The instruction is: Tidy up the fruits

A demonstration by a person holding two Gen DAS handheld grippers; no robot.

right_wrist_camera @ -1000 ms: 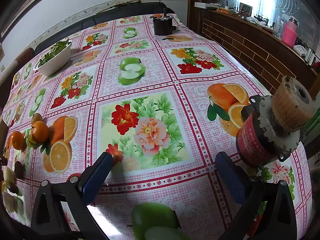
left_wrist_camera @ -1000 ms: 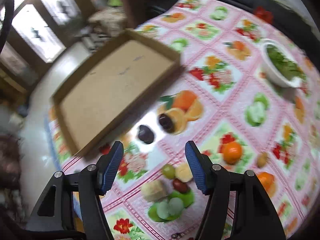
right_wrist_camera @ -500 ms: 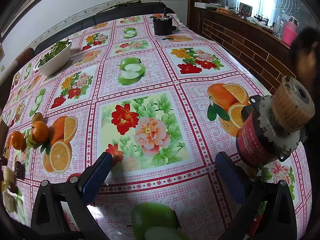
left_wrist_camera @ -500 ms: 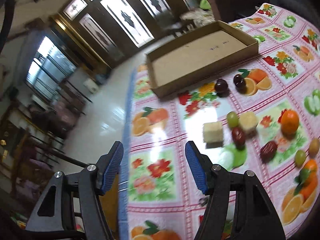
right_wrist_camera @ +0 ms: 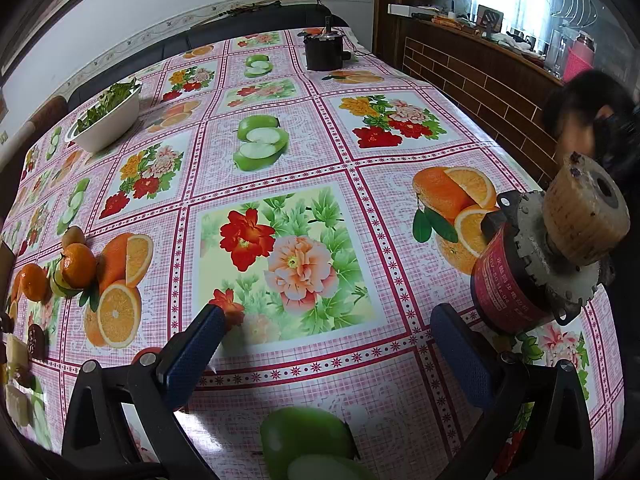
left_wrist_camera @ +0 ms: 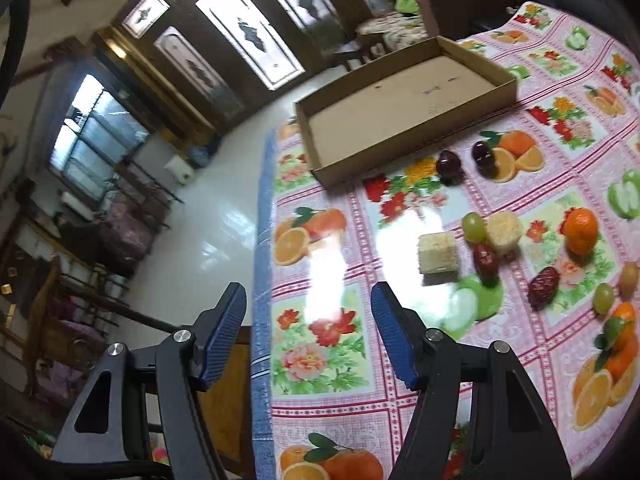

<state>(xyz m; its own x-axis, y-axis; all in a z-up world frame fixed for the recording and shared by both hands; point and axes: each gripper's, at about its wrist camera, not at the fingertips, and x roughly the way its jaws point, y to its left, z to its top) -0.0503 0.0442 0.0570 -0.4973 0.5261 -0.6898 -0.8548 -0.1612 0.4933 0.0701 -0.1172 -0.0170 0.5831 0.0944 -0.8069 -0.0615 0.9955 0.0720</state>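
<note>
My left gripper (left_wrist_camera: 308, 330) stands open and holds nothing, hovering over the table's near left edge. Beyond it an empty cardboard tray (left_wrist_camera: 400, 100) sits on the fruit-print tablecloth. Loose fruit lies to the right: two dark plums (left_wrist_camera: 450, 164), a green grape (left_wrist_camera: 474, 227), two pale cubes (left_wrist_camera: 437, 252), red dates (left_wrist_camera: 485, 259) and a tangerine (left_wrist_camera: 581, 230). My right gripper (right_wrist_camera: 326, 342) is open and empty, low over the cloth. Tangerines (right_wrist_camera: 78, 265) and more fruit lie at the far left of the right wrist view.
A white bowl of greens (right_wrist_camera: 108, 120) stands at the back left. A black pot (right_wrist_camera: 324, 50) sits at the far end. A red cylindrical motor with a pale roll (right_wrist_camera: 540, 268) stands at the right edge. A person (right_wrist_camera: 588, 120) is behind it.
The left gripper has pulled back and swung left from over the fruit to the table's edge; the tray and fruit now lie further off. A person has come into the right view. The right gripper has stayed still.
</note>
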